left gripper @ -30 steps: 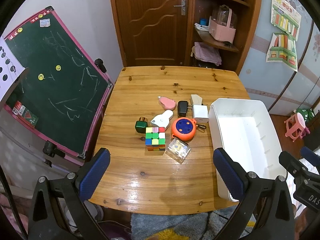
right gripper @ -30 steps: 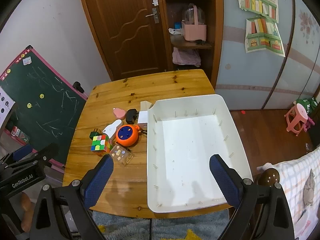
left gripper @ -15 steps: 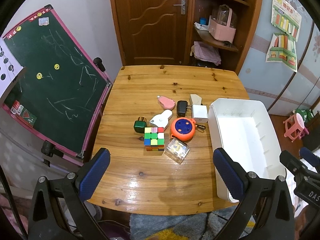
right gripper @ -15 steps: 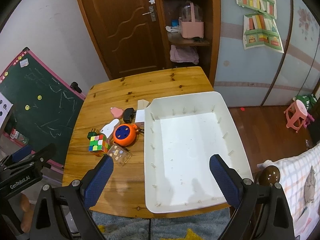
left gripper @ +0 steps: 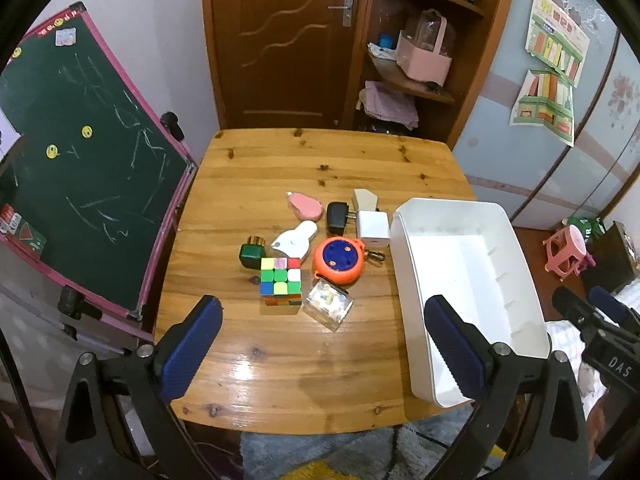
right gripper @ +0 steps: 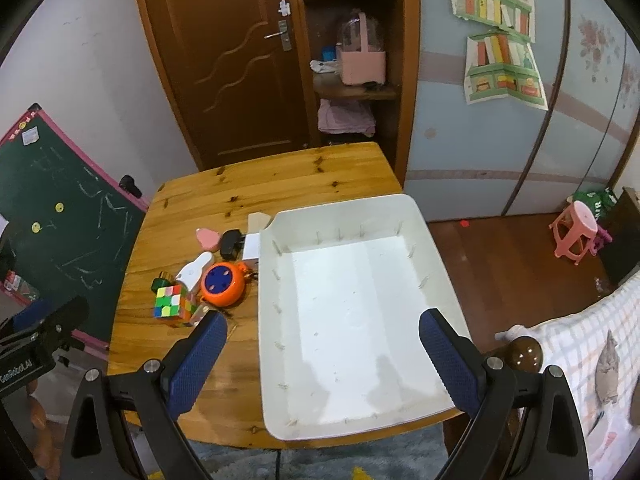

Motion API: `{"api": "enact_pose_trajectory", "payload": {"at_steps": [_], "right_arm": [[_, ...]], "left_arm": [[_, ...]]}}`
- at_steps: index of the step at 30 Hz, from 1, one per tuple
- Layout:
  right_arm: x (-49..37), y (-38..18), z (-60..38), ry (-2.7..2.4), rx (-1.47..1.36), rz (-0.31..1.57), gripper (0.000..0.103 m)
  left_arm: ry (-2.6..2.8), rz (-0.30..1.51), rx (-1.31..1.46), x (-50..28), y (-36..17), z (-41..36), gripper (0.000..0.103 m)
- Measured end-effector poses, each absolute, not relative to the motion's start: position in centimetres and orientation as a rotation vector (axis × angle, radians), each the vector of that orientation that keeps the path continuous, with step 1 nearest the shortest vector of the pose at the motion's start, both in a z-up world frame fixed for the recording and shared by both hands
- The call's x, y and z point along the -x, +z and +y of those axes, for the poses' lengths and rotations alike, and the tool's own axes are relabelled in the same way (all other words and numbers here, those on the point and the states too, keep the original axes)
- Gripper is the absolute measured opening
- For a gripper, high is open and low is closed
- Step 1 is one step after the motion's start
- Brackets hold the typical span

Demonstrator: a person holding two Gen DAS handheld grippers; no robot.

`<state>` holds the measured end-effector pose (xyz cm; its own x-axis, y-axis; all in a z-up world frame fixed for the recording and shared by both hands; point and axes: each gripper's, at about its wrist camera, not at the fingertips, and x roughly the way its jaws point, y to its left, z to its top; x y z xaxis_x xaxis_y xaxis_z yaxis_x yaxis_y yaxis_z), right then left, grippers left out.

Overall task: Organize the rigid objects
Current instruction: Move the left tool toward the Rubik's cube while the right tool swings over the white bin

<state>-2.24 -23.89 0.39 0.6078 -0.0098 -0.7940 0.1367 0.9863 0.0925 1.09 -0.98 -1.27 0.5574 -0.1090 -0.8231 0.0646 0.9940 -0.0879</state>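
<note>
White and empty, the deep plastic bin (right gripper: 352,312) sits along the wooden tabletop's (left gripper: 280,360) right edge, with the multicoloured puzzle cube (left gripper: 280,280) and round orange gadget (left gripper: 339,261) clustered mid-tabletop. The left claw (left gripper: 320,340), jaws just easing inward, gapes with nothing between them; the right claw (right gripper: 320,352) gapes wide over the bin.

Left claw (left gripper: 322,344): black angular frame, each arm tipped with a blue textured pad (left gripper: 188,346), silver screw heads set at the joints. Right claw (right gripper: 322,354): same black frame, blue pads, silver screws. White lettering "GenRobot.AI" is seen on the left unit's side, "DAS" on the right unit's.
</note>
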Motion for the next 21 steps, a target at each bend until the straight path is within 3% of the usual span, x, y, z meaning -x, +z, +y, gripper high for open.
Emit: {"api": "enact_pose_trajectory", "payload": {"at_steps": [3, 21], "right_arm": [[2.1, 0.3, -24.5, -0.073, -0.165, 0.909, 0.097], [0.9, -1.2, -28.7, -0.167, -0.235, 0.923, 0.097]], "left_arm": [[-0.089, 0.991, 0.047, -1.3, -1.5, -0.8, 0.092], [-0.114, 1.032, 0.056, -2.4, -2.3, -0.4, 0.092]]}}
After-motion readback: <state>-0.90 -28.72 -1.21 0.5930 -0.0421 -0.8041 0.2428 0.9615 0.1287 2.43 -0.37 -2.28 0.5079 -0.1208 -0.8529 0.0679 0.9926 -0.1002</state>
